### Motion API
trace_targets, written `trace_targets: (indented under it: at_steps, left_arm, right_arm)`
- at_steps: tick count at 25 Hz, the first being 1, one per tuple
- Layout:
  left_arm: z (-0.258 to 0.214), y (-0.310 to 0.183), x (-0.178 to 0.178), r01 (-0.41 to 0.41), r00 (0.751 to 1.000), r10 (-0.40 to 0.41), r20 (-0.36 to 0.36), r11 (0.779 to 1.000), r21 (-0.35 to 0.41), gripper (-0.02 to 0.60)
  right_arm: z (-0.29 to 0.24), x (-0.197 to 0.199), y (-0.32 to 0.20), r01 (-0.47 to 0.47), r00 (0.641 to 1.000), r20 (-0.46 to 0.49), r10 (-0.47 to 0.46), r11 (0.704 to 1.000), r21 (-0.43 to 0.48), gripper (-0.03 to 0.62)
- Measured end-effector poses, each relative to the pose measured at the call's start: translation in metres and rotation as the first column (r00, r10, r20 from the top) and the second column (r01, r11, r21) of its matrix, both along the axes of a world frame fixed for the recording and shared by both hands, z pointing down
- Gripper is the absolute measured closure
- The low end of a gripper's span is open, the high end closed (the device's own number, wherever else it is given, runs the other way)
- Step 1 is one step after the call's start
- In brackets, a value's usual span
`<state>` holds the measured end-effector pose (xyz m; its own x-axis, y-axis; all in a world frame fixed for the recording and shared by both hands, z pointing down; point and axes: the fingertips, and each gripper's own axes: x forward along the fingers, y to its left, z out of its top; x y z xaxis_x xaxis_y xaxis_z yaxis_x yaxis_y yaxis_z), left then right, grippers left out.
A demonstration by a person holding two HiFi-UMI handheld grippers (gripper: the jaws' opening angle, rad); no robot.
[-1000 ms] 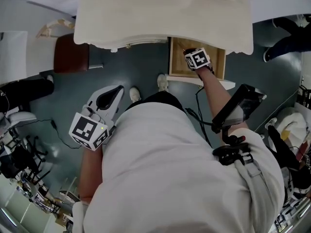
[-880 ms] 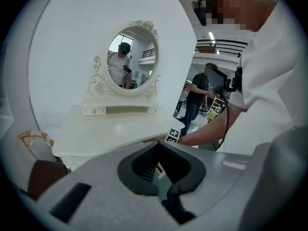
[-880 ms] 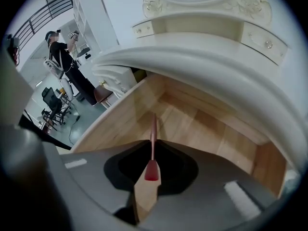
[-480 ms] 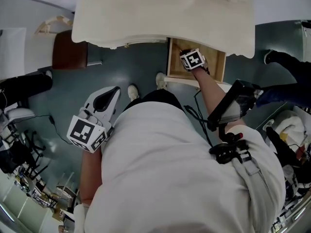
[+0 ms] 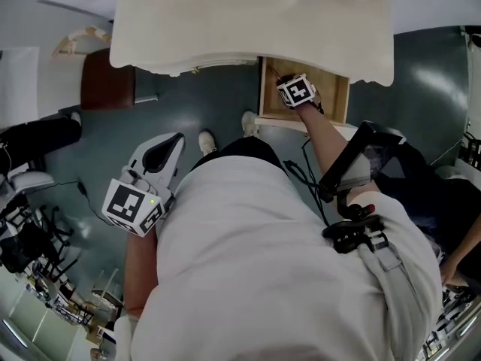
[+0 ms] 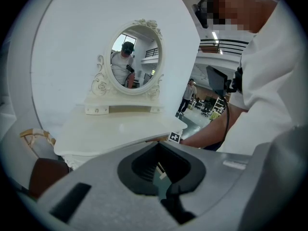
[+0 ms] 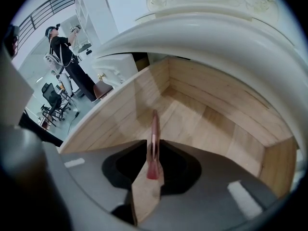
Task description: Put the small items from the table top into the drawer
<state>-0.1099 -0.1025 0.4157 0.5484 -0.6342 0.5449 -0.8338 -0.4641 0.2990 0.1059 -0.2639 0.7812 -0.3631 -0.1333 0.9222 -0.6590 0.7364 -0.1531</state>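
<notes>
The cream dressing table [image 5: 248,21] fills the top of the head view, with its wooden drawer [image 5: 340,89] pulled open under the right end. My right gripper [image 5: 289,81] reaches into that drawer. In the right gripper view the right gripper [image 7: 153,163] is shut on a thin pinkish-red item [image 7: 153,129], seen edge on above the drawer floor [image 7: 202,119]. What the item is cannot be told. My left gripper [image 5: 167,150] hangs low at my left side, away from the table. In its own view the left gripper [image 6: 161,171] is shut with nothing between its jaws.
An oval mirror [image 6: 133,57] stands on the dressing table [image 6: 115,129]. A brown seat [image 5: 109,81] sits left of the table on the grey floor. A dark screen [image 5: 368,160] hangs at my right hip. Another person [image 7: 67,57] stands far off, with chairs nearby.
My right gripper has shifted a little to the left and further into the drawer with the thin item. A person at the right edge has moved. The left gripper barely moved.
</notes>
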Motion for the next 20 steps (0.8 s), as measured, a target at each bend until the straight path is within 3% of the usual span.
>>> trace_targets:
  at_steps: [10, 20]
  left_arm:
    - [-0.004, 0.005, -0.007, -0.068, 0.997, 0.069, -0.028, 0.997, 0.028, 0.581]
    - [-0.007, 0.024, -0.030, -0.134, 0.987, 0.141, -0.079, 0.988, 0.078, 0.581]
  right_arm:
    - [-0.026, 0.008, 0.004, -0.040, 0.999, -0.010, 0.040, 0.998, 0.046, 0.505]
    - [-0.076, 0.011, 0.028, -0.074, 0.997, -0.021, 0.077, 0.988, 0.138, 0.586]
